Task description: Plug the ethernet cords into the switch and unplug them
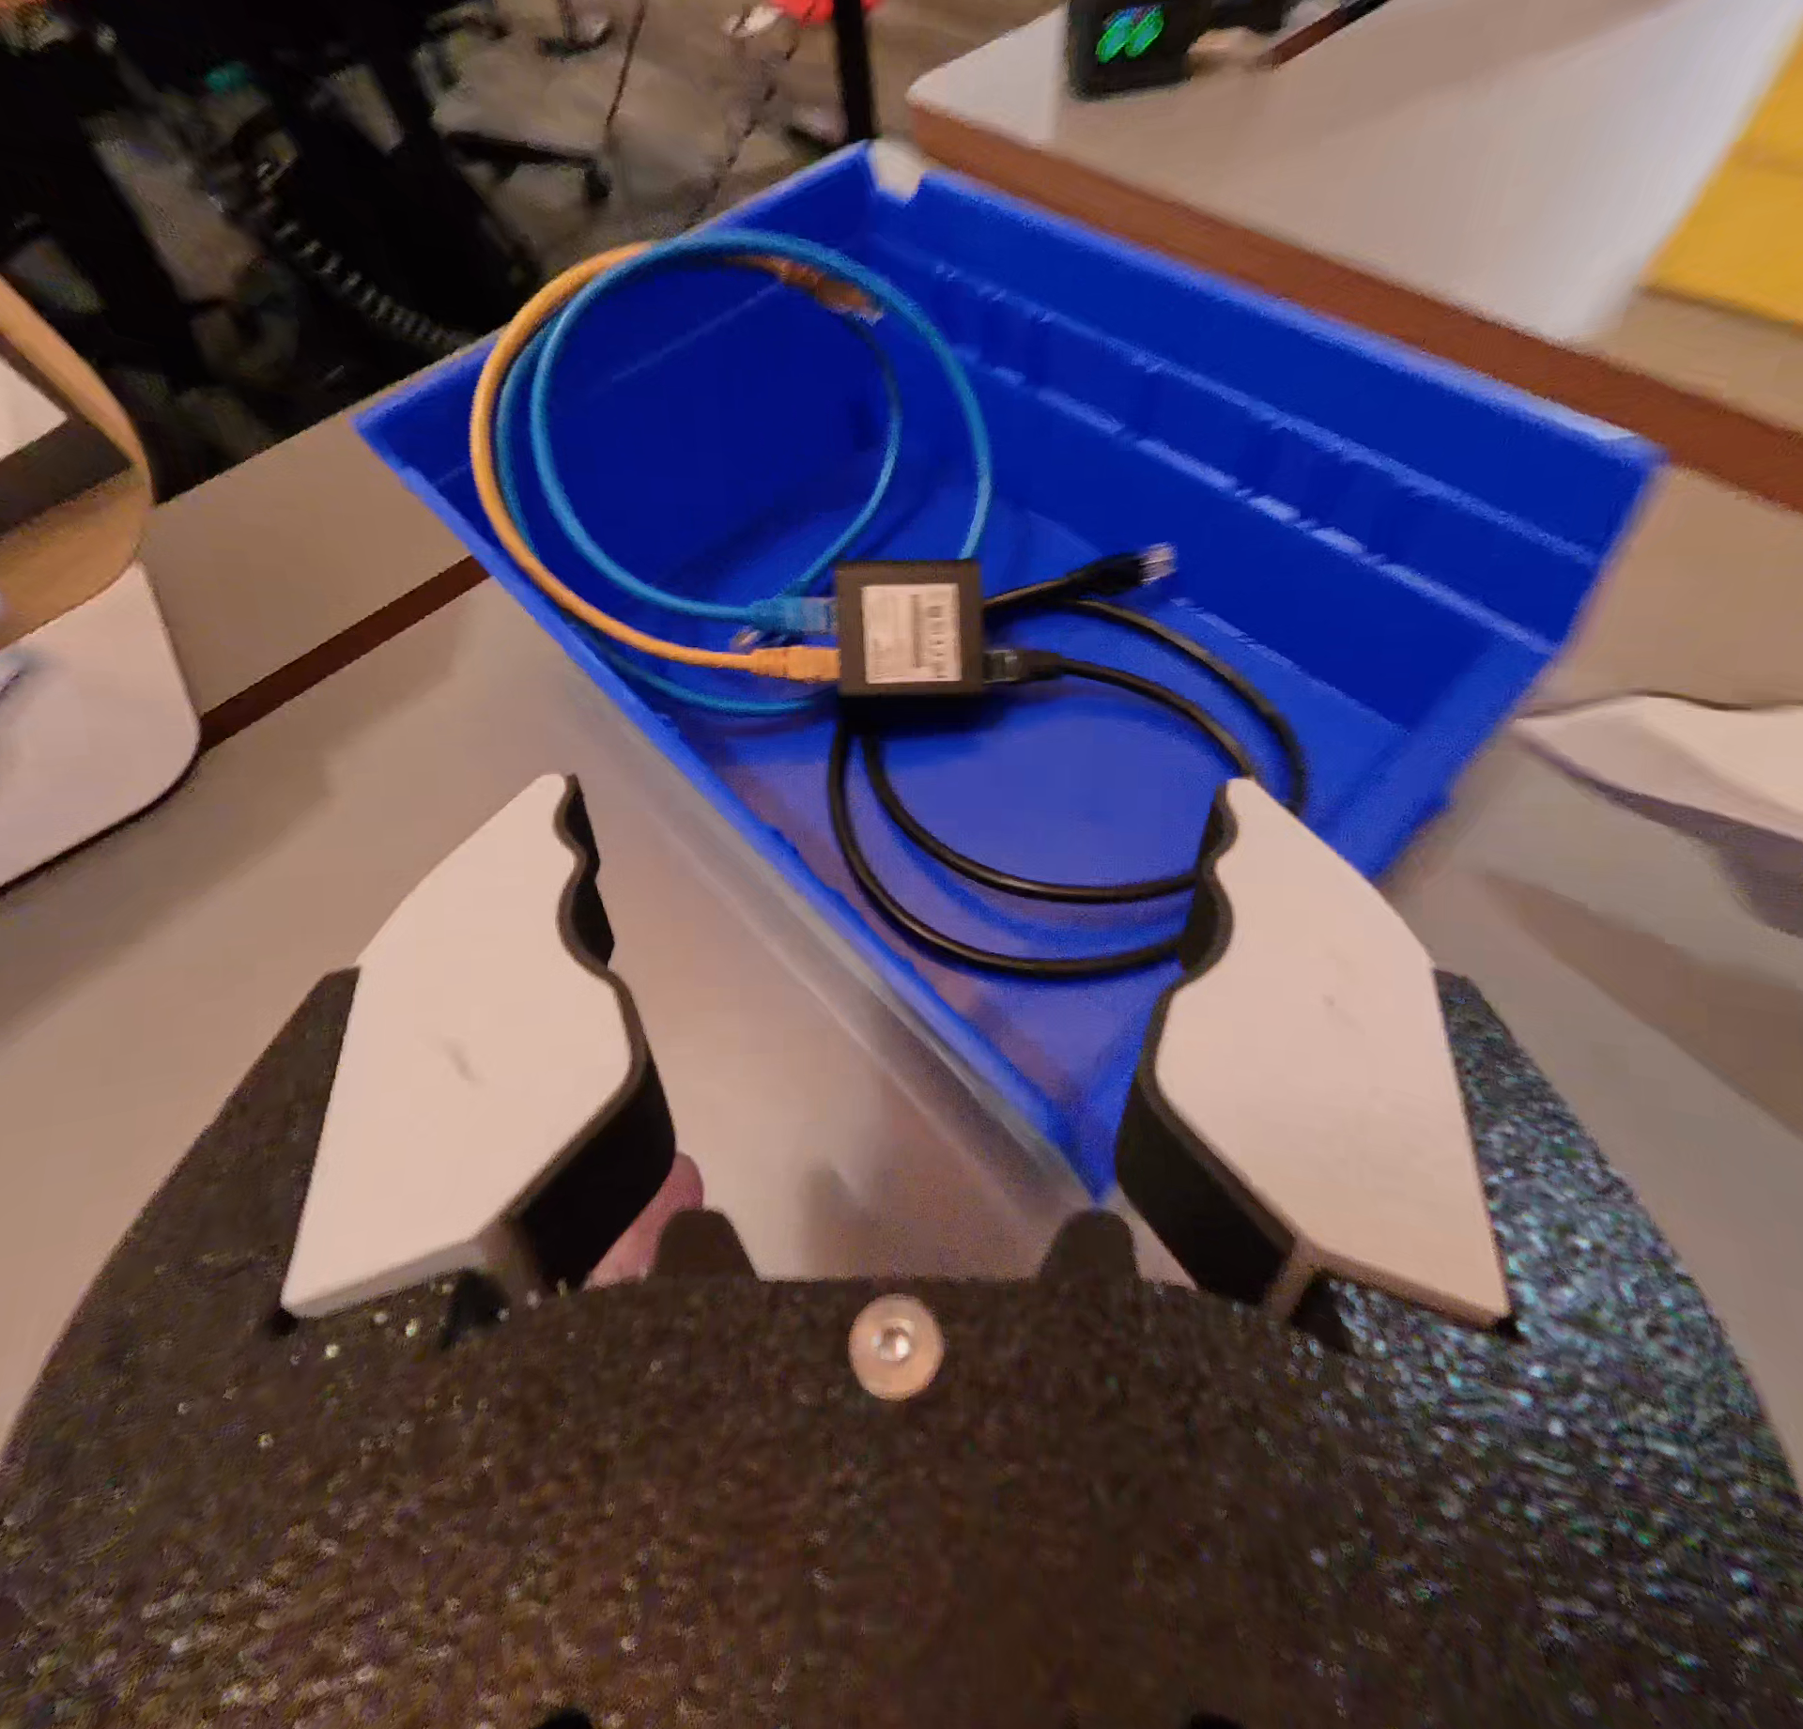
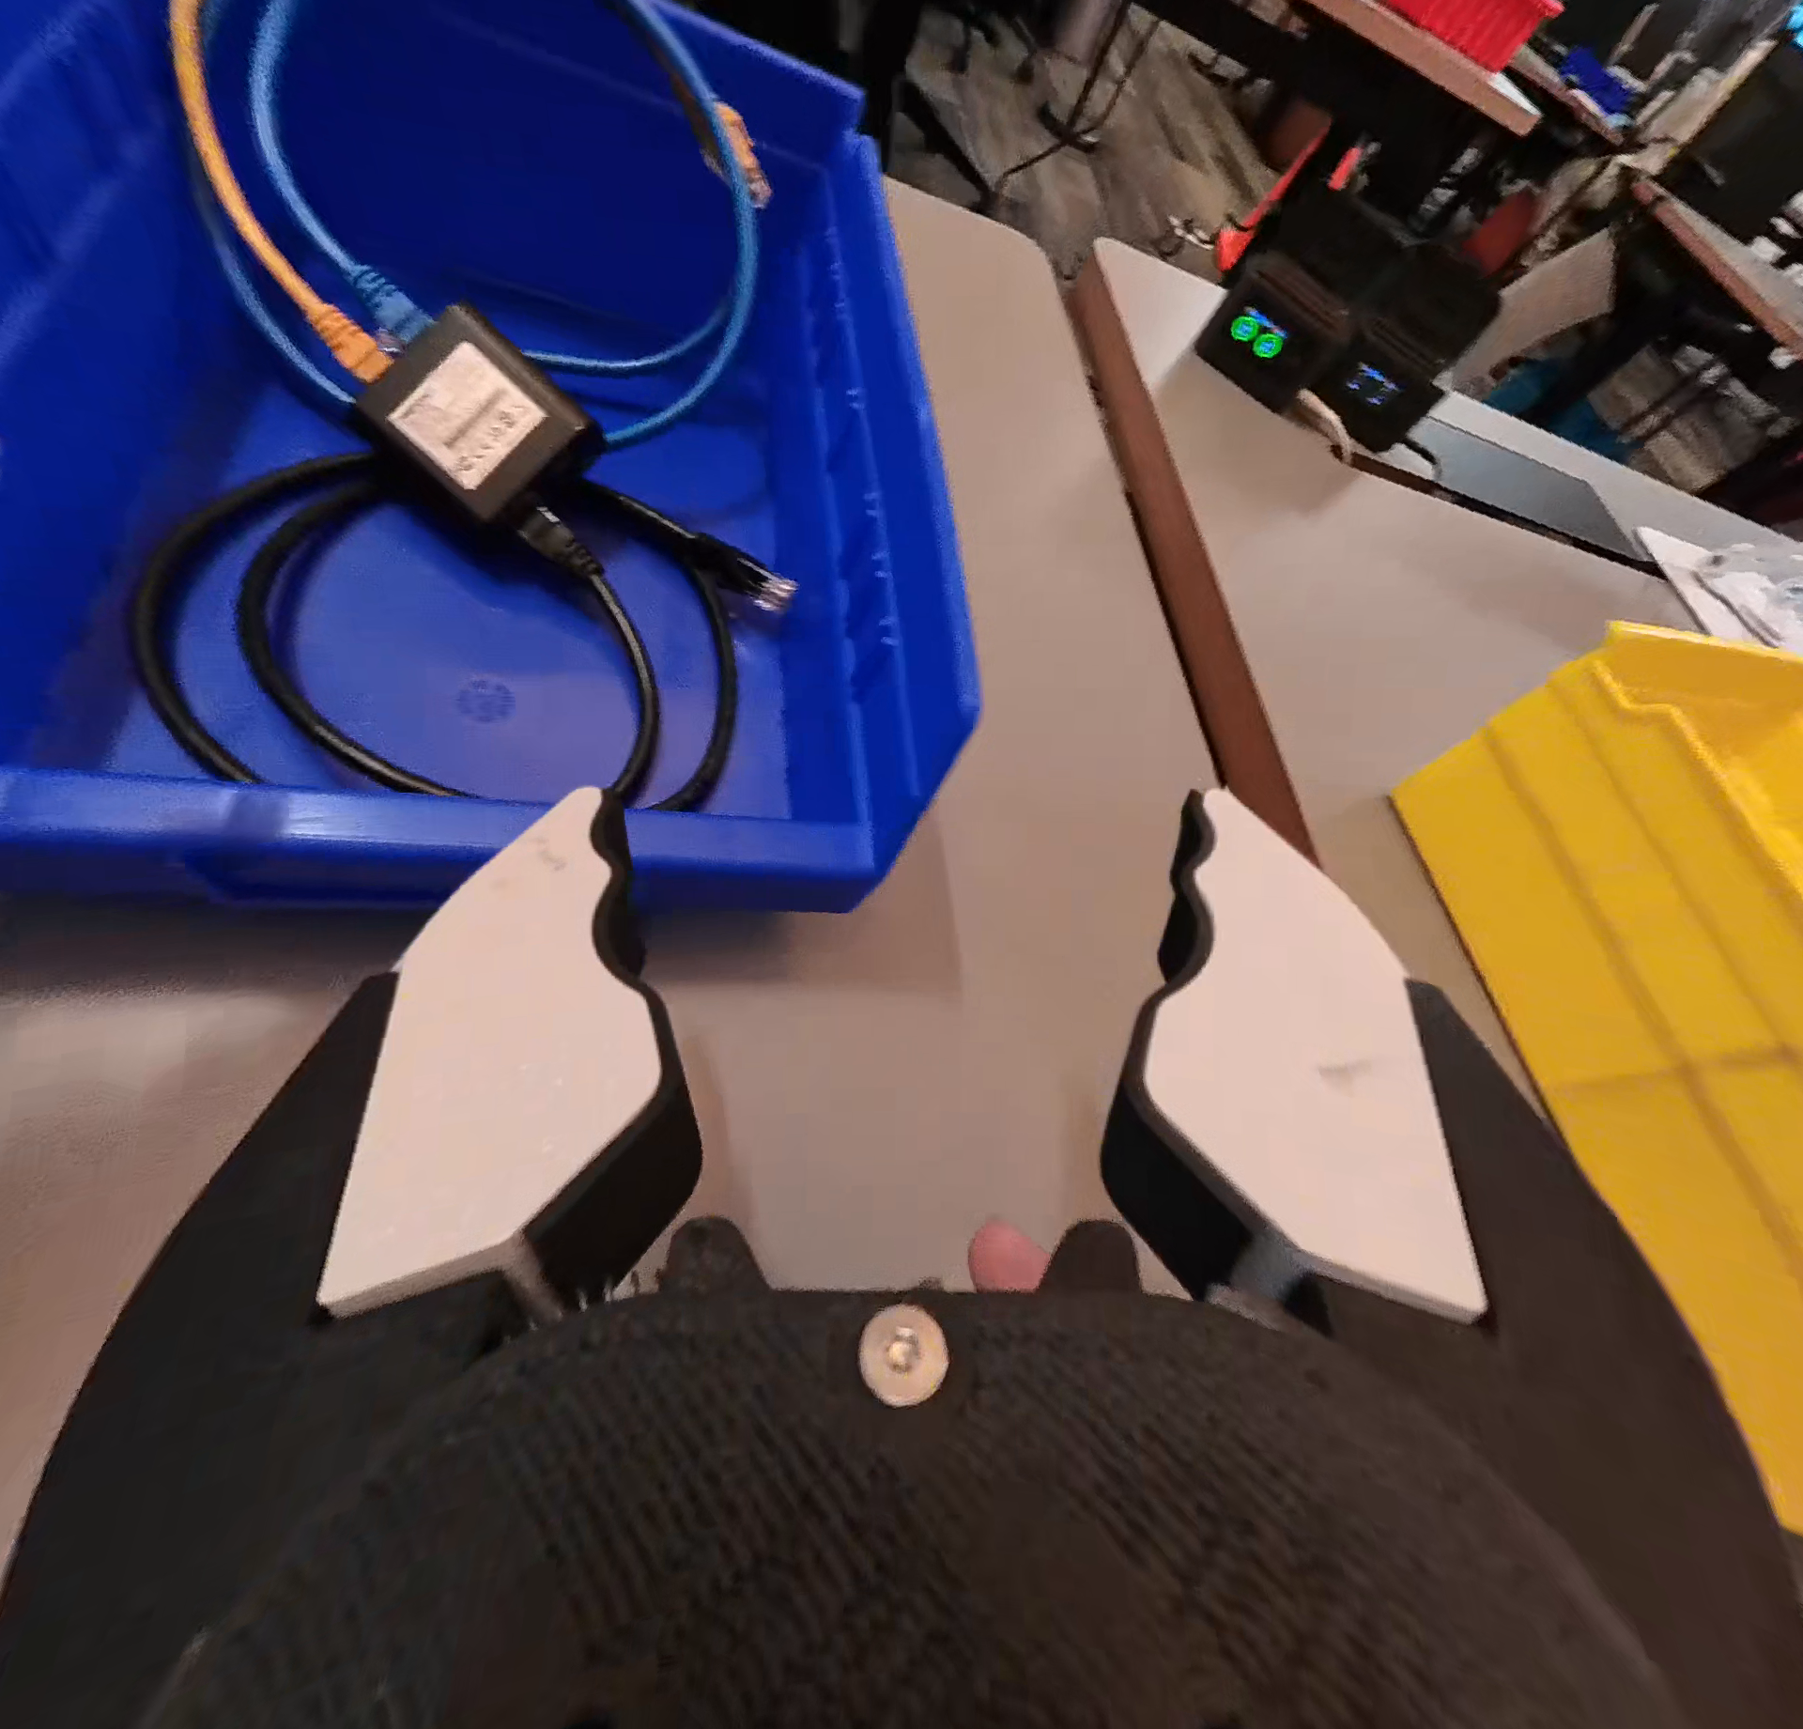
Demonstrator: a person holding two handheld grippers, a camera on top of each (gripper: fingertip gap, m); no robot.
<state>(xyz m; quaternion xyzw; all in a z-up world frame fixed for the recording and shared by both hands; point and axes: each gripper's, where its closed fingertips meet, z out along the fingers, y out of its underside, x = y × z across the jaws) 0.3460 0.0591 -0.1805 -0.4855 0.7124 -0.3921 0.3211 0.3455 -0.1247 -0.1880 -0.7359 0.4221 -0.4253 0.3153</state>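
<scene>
Presently I have both tools off the work. My left gripper (image 1: 896, 804) has its fingers (image 1: 468, 1048) spread wide with nothing between them; it hangs over the near corner of the blue bin (image 1: 1268, 472), one finger above the worktop (image 1: 293, 902) and the other above the bin's interior. My right gripper (image 2: 896, 809) likewise has its fingers (image 2: 507, 1028) parted and empty, poised over bare worktop (image 2: 1024, 609) just beside the bin's (image 2: 878, 531) near right corner.

The switch (image 1: 907, 626), a small black box with a pale label on top, lies on the bin floor. On one side, the blue cord (image 1: 937, 384) and the orange cord (image 1: 507, 511) are seated in its ports, and both loop away toward the far end of the bin. The orange cord's free plug (image 2: 741, 155) rests against the blue loop, unconnected. On the opposite side the black cord (image 1: 976, 863) has one plug seated in the switch; the cord coils toward the near wall, and its other plug (image 2: 766, 589) lies loose on the bin floor just beside the switch.

Also noted: a yellow bin (image 2: 1610, 950) on the worktop to the right of my right gripper, and small black devices with lit green displays (image 2: 1259, 331) on a neighbouring table. Both views are slightly blurred.
</scene>
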